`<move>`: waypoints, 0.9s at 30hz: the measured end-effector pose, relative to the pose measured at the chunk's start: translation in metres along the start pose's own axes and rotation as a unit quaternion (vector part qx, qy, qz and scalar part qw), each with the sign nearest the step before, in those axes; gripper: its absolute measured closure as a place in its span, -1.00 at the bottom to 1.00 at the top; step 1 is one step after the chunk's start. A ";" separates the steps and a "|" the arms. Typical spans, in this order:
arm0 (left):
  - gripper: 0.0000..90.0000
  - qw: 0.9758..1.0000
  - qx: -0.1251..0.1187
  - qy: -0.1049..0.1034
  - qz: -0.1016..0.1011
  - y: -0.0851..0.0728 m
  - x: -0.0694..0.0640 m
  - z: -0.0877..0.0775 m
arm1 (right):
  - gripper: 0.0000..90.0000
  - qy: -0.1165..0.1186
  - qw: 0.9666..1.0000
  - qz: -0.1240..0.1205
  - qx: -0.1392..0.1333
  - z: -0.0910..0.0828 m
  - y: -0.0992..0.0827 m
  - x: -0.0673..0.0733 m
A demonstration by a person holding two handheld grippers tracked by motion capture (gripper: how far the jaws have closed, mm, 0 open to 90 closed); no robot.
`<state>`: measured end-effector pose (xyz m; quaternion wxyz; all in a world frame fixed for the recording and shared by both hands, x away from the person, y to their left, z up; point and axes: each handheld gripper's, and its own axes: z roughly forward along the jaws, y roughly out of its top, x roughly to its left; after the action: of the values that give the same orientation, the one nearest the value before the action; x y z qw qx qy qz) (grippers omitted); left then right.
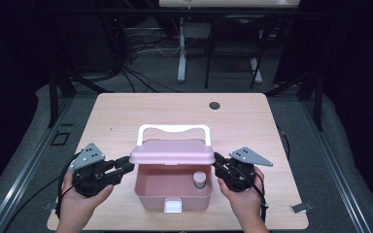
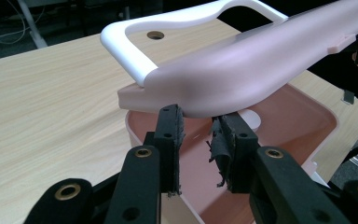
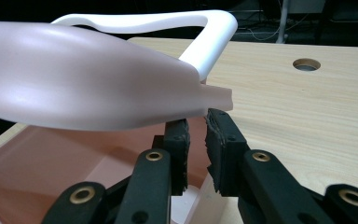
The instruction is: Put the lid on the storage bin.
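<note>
A pink box stands on the table's near half, its pink lid raised and tilted over the back rim, with a white handle behind it. A small capped jar stands inside at the right. My left gripper is at the lid's left end; in the left gripper view its jaws stand apart just under the lid's edge, nothing pinched. My right gripper is at the lid's right end; its jaws show a narrow gap below the lid's tab.
A white latch sits on the box's front wall. The wooden table has a round cable hole at the back right. Black frame posts and cables stand beyond the far edge. A small metal clip lies near the front right corner.
</note>
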<state>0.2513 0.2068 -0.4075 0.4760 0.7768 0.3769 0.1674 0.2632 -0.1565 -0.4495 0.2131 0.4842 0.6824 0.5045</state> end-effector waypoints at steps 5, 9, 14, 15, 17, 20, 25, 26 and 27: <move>0.59 1.000 0.002 0.001 0.000 0.000 0.000 0.000 | 0.74 -0.003 1.000 -0.003 0.010 -0.002 -0.003 -0.002; 0.60 1.000 0.000 -0.002 -0.003 0.000 0.001 0.000 | 0.74 -0.006 1.000 0.001 0.015 -0.001 -0.007 -0.006; 0.60 1.000 0.002 0.000 -0.001 0.000 0.000 0.000 | 0.73 -0.011 1.000 0.007 0.018 -0.002 -0.010 -0.011; 0.60 1.000 0.002 0.000 0.000 0.000 0.000 0.000 | 0.73 -0.011 1.000 0.008 0.018 -0.002 -0.010 -0.011; 0.60 1.000 0.003 0.000 0.001 0.000 0.000 0.000 | 0.73 -0.013 1.000 0.010 0.017 -0.003 -0.010 -0.013; 0.61 1.000 0.003 0.000 0.000 0.000 0.000 0.000 | 0.72 -0.017 1.000 0.008 0.016 -0.003 -0.011 -0.014; 0.61 1.000 0.004 0.002 -0.001 0.001 -0.001 0.001 | 0.71 -0.020 1.000 0.011 0.017 -0.004 -0.010 -0.018; 0.61 1.000 0.007 0.002 -0.001 0.001 -0.001 0.001 | 0.71 -0.019 1.000 0.013 0.016 -0.005 -0.010 -0.019; 0.60 1.000 0.008 0.002 -0.002 0.001 -0.001 0.001 | 0.70 -0.020 1.000 0.014 0.015 -0.005 -0.010 -0.020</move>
<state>0.2517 0.2055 -0.4071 0.4694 0.7795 0.3804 0.1651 0.2634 -0.1764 -0.4601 0.2124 0.5067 0.6787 0.4874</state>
